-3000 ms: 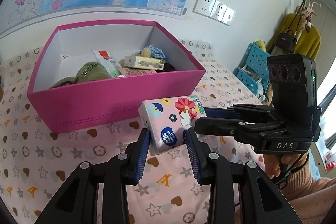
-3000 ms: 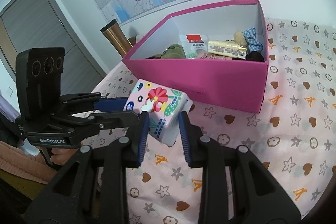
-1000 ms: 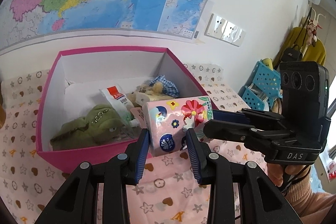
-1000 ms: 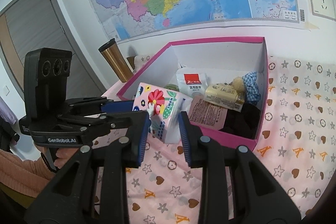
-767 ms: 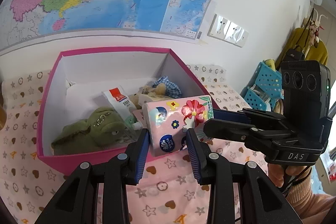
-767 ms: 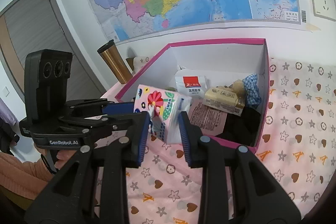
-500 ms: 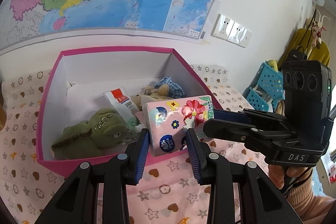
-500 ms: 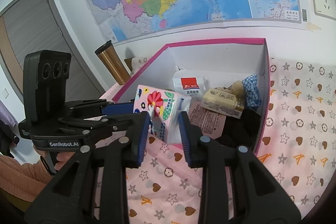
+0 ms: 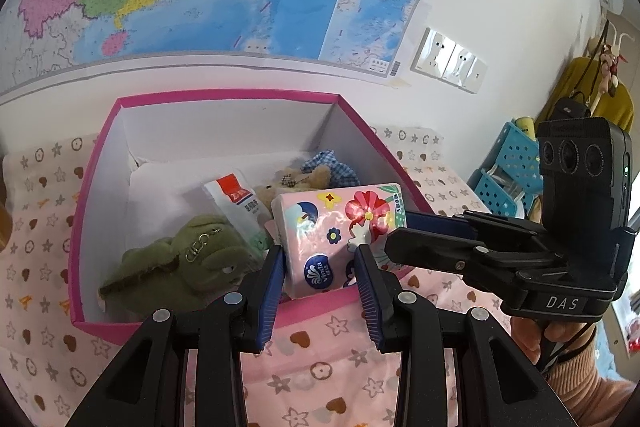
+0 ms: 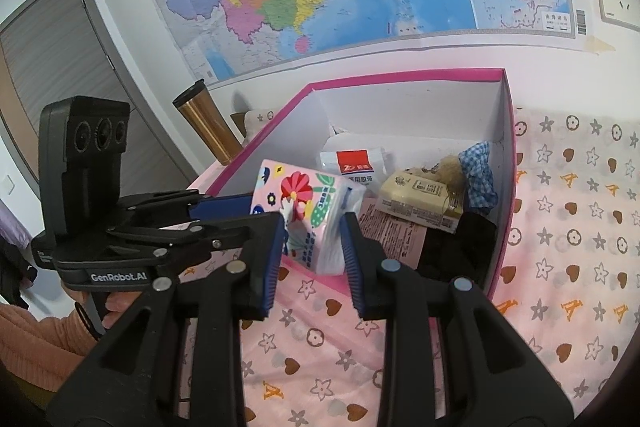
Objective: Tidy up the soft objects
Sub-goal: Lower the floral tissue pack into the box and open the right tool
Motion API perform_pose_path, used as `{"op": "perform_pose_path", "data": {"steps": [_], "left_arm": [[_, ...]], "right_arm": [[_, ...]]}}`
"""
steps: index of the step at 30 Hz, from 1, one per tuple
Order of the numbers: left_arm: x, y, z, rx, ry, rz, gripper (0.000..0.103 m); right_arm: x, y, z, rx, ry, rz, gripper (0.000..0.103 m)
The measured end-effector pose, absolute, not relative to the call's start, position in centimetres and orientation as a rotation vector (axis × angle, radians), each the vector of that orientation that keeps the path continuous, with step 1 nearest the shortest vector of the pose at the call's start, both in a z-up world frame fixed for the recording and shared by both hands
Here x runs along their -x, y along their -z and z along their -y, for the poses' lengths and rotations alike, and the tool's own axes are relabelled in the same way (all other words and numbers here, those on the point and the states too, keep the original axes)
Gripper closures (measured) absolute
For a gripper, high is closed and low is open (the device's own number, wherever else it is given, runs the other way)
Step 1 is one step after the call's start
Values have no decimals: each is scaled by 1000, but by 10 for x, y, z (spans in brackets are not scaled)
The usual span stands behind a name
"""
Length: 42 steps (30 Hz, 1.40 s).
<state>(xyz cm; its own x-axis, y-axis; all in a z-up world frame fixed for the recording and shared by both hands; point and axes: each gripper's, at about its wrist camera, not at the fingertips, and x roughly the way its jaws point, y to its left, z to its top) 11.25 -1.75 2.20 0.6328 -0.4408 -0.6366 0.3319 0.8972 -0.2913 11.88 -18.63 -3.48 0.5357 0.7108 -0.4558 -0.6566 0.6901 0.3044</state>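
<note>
Both grippers hold one pink flowered tissue pack [image 9: 338,235], also in the right wrist view [image 10: 310,217], above the near rim of the open pink box [image 9: 100,187]. My left gripper [image 9: 320,263] is shut on one end. My right gripper [image 10: 313,239] is shut on the other end. The box [image 10: 506,155] holds a green plush toy [image 9: 176,263], a white pouch with a red label [image 9: 236,203], a beige packet [image 10: 418,201], a small teddy with blue checked cloth [image 10: 474,169] and a dark cloth [image 10: 456,251].
The box stands on a pink patterned cloth [image 10: 580,227] against a wall with a map. A copper tumbler [image 10: 208,121] stands left of the box. Blue baskets [image 9: 508,167] and a yellow garment are at the far right.
Both grippers have lifted the tissue pack from the cloth in front of the box and carried it forward over the box's near rim.
</note>
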Motion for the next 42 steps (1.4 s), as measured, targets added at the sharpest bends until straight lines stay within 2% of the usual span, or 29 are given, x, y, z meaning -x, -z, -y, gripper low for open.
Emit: {"op": "perform_pose_path", "data": {"steps": [37,42], "left_arm": [[-146,4,10,172,345,-855,68],[-134,0,8,144,314,-812,58]], "right_arm": [[-147,46,171,-107,-745,-681,69],[-146,48,171,-94,-700,-672,63]]}}
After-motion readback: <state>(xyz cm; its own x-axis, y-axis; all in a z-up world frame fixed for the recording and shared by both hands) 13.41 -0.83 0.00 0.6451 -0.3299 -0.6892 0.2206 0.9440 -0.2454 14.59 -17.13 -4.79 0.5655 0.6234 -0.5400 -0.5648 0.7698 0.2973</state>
